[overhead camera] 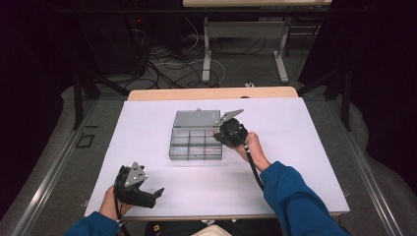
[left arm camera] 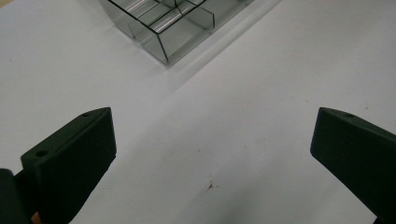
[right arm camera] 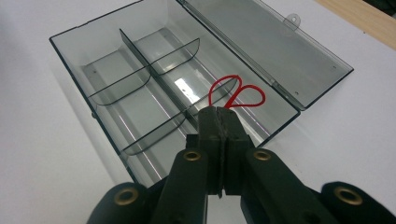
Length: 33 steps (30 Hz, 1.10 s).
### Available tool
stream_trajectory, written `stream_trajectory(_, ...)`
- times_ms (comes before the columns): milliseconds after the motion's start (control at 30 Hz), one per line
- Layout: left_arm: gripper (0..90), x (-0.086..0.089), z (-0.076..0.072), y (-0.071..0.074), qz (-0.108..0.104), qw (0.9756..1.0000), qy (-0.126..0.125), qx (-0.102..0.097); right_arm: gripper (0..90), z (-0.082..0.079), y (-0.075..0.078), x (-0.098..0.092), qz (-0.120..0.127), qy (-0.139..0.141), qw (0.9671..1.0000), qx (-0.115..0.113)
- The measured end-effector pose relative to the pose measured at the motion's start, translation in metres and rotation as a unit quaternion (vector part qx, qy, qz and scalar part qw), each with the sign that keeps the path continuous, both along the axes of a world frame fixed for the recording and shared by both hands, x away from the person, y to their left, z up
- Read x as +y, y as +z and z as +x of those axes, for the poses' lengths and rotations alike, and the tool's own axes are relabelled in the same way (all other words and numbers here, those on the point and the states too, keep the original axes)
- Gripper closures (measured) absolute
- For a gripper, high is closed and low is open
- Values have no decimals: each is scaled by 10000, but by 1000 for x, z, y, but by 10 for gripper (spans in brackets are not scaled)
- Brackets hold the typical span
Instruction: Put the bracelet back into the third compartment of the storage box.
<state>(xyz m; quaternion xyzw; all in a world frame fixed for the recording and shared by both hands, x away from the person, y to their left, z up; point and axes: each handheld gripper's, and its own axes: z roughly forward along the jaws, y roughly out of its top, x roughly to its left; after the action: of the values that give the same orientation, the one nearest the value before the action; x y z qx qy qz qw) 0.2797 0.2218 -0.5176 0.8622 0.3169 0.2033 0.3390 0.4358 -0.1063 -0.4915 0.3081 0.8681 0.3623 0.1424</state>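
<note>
A clear grey compartment box [overhead camera: 195,145] lies open in the middle of the white table, its lid [overhead camera: 196,118] folded back; its corner [left arm camera: 163,28] also shows in the left gripper view. My right gripper [right arm camera: 218,112] is shut on a thin red rubber band [right arm camera: 238,95], whose loops hang over the box's [right arm camera: 140,93] compartment next to the lid hinge. In the high view that gripper [overhead camera: 219,133] sits over the box's right end. My left gripper [overhead camera: 156,194] rests near the table's front left with its jaws wide apart and nothing between them [left arm camera: 212,154].
The white table top [overhead camera: 295,147] has bare room on both sides of the box. A wooden strip [overhead camera: 211,93] runs along its far edge. Beyond it stand table legs [overhead camera: 206,49] and loose cables on the floor.
</note>
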Motion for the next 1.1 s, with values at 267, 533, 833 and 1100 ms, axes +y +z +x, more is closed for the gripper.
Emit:
stream_trajectory(267, 2, 0, 0, 0, 11, 10000, 6, 0, 900, 9, -1, 2, 56, -60, 10000, -11)
stream_trajectory(533, 2, -1, 0, 0, 25, 10000, 4, 8, 900, 15, -5, 8, -15, -73, 10000, 28)
stream_trajectory(833, 2, -3, 1, -1, -61, 10000, 5, 56, 900, 20, -9, 10, -151, -217, 9995, 181)
stream_trajectory(1100, 2, -1, 1, 0, -16, 10000, -20, 8, 898, 24, -12, 13, -148, -242, 9995, 147)
